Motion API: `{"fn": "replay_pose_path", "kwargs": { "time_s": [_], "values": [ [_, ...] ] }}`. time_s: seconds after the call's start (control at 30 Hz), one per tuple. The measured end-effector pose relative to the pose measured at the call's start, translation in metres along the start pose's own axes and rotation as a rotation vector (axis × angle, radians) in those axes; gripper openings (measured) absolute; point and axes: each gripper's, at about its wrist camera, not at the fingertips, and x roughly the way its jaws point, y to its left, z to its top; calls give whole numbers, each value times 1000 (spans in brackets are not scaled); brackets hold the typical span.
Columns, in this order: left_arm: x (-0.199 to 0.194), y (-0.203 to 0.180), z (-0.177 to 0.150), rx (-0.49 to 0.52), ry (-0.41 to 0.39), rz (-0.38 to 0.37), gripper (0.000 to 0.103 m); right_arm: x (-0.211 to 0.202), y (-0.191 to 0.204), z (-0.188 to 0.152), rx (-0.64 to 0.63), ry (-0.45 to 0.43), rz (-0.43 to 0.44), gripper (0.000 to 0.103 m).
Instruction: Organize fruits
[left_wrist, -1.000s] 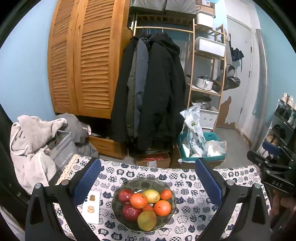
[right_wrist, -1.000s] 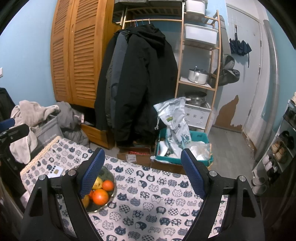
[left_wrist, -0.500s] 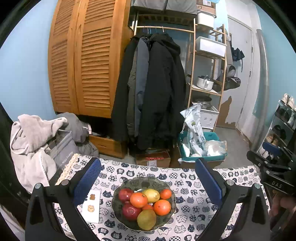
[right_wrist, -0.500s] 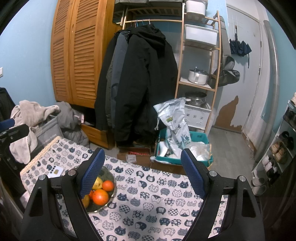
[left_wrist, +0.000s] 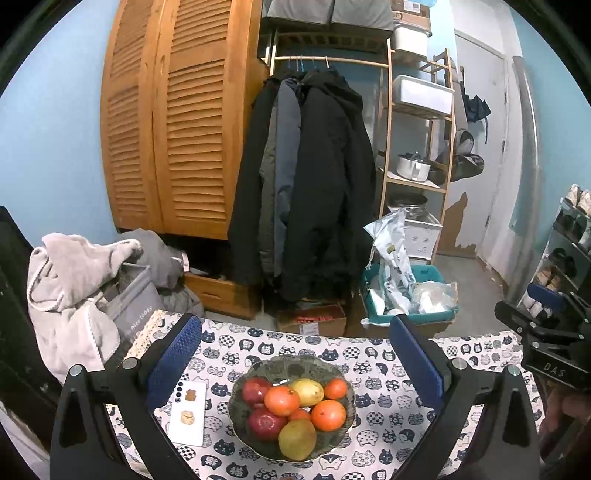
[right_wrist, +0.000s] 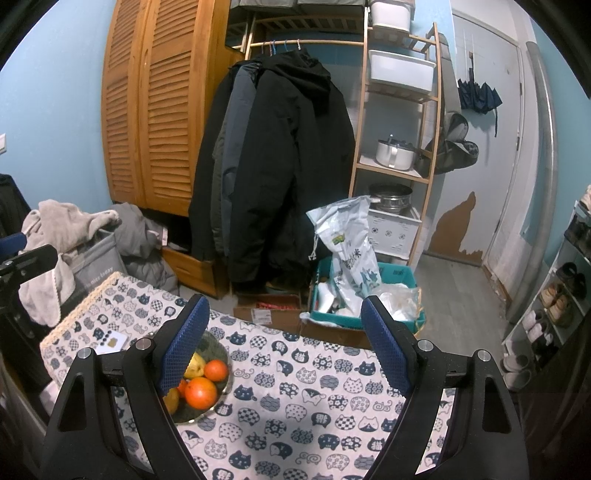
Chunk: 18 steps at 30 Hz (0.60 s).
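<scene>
My left claw (left_wrist: 293, 354) hung released above the fruit bowl (left_wrist: 291, 406) on the counter (right_wrist: 314, 406); right claw (right_wrist: 282, 343) gaped too, empty. The top orange (left_wrist: 282, 400) looked firm, probably slick, so I'd pinch its widest middle.

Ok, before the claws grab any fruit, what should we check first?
1. Left claw open and empty: ok.
2. Right claw open and empty: ok.
3. Fruit bowl flat on the cat tablecloth: ok.
4. Left claw lined up with the bowl: ok.
5. Right claw lined up: not ok, the bowl sits off to its left.
6. Phone clear of the bowl: ok, beside it, apart.
</scene>
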Motion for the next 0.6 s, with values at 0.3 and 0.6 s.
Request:
{"fn": "replay_pose_path", "kwargs": {
  "time_s": [0.3,0.6],
  "values": [
    [1,1,2,-18,9,-1,102,-1,-1,0,-1,0,1,83],
    [-1,-2,2,-13,5,12,102,-1,-1,0,0,0,1,83]
  ]
}}
